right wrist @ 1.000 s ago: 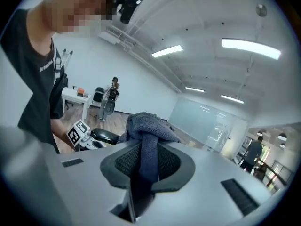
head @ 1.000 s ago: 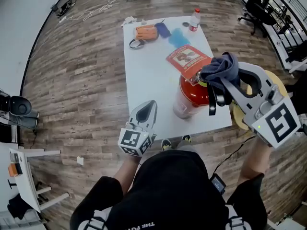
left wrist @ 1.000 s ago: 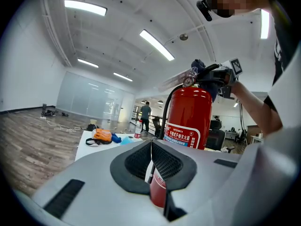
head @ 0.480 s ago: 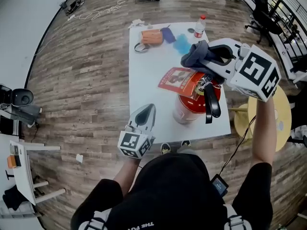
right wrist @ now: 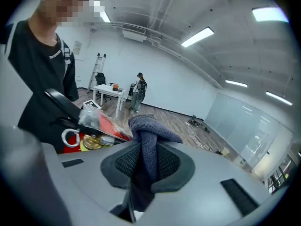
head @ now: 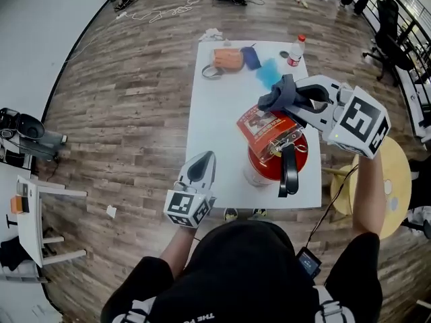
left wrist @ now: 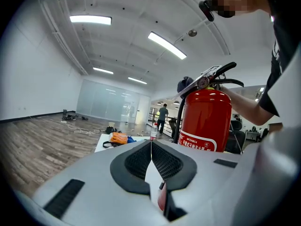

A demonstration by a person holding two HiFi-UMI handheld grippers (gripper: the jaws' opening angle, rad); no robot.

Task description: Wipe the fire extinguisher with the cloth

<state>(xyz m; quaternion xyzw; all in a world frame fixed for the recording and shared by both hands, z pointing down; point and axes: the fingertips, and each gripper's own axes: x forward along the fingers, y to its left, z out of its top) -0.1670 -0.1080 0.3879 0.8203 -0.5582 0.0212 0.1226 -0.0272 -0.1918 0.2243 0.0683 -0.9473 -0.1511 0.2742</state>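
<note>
A red fire extinguisher [head: 269, 160] stands upright near the front edge of the white table [head: 215, 126], with a black handle, a black hose and a red tag [head: 261, 122] hanging at its top. It also fills the right of the left gripper view as the red extinguisher [left wrist: 206, 119]. My right gripper [head: 281, 97] is shut on a dark grey-blue cloth [head: 276, 94] and hovers just above and beyond the extinguisher's head; the cloth [right wrist: 145, 140] bulges out between the jaws. My left gripper [head: 201, 169] is shut and empty, low at the table's front left.
At the table's far end lie an orange bundle [head: 227, 58], a blue object [head: 251, 57], a light blue rag [head: 269, 73] and a plastic bottle [head: 294, 50]. A round yellow stool [head: 397, 180] stands to the right. Office chairs and cables sit on the wood floor.
My right gripper with the cloth swung from the extinguisher's right side up over its top, toward the far side. The left gripper has hardly moved.
</note>
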